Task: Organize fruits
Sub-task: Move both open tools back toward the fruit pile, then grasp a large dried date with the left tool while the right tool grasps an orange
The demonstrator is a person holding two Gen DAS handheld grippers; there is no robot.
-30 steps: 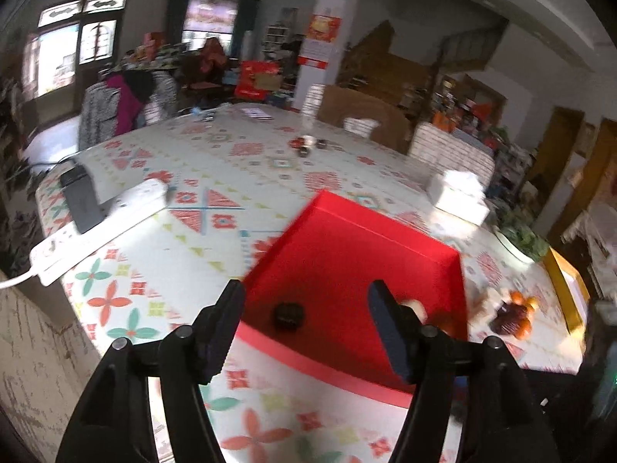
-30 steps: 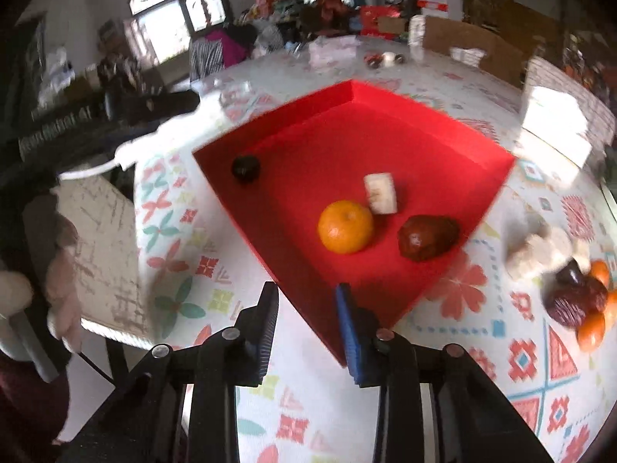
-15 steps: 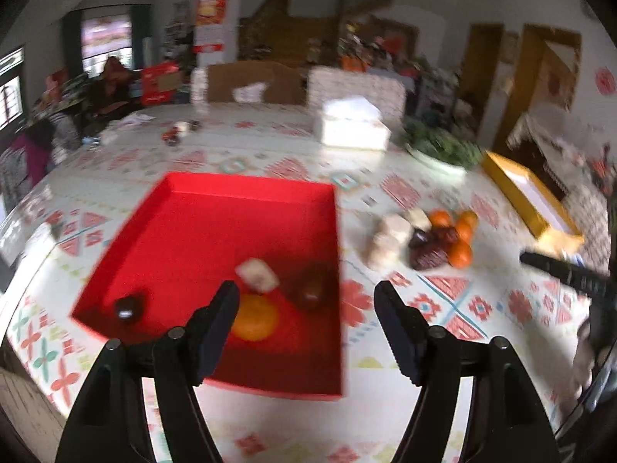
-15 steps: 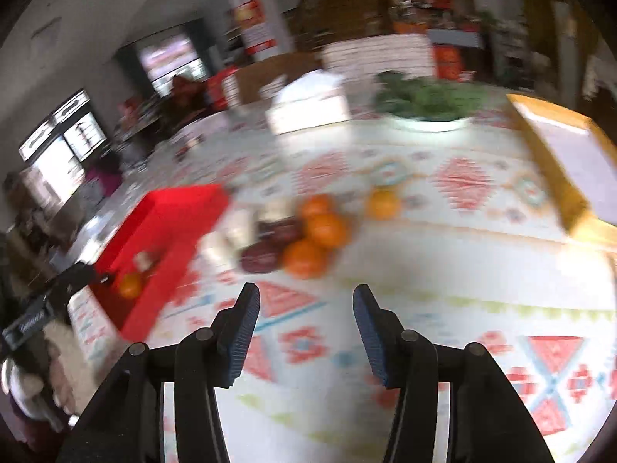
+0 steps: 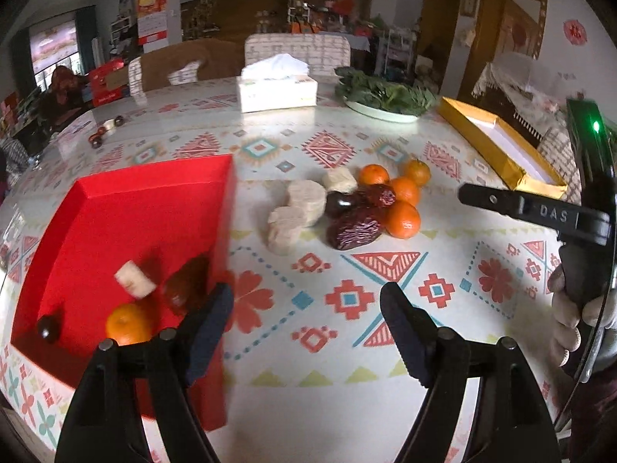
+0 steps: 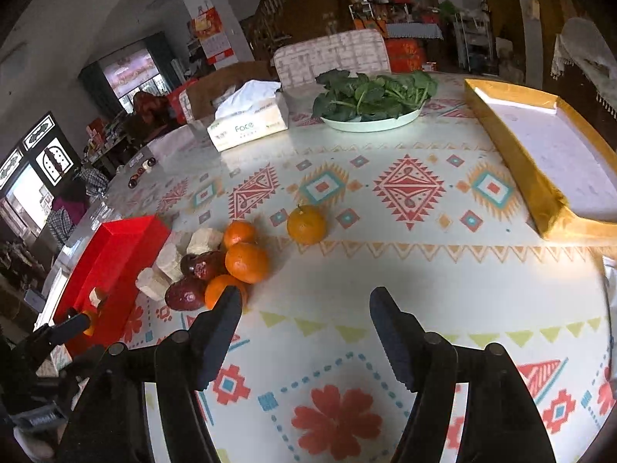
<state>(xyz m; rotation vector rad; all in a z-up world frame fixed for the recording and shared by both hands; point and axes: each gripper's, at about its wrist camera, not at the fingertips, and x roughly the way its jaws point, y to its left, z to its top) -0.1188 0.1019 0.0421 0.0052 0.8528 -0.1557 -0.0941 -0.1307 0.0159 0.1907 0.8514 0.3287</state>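
A red tray point(image 5: 127, 208) lies at the left of the patterned table, also seen in the right wrist view as the red tray point(image 6: 115, 254). In it are an orange point(image 5: 129, 324), a pale banana piece point(image 5: 135, 279), a brown date point(image 5: 185, 281) and a small dark fruit point(image 5: 48, 328). Beside the tray sits a loose pile: several oranges point(image 5: 403, 220), dark dates point(image 5: 354, 227) and pale pieces point(image 5: 304, 198). One orange point(image 6: 306, 224) sits apart. My left gripper point(image 5: 306, 308) and right gripper point(image 6: 304, 310) hang above bare cloth, jaws opening, nothing between them.
A gold tray point(image 6: 540, 154) with a white floor lies at the right. A plate of greens point(image 6: 370, 104) and a tissue box point(image 6: 250, 119) stand at the far side. The other gripper and a gloved hand point(image 5: 570, 308) show at the right edge.
Both views swung right from the red tray towards the loose fruit pile. The right gripper's jaws spread from nearly shut to wide; the left's widened a little.
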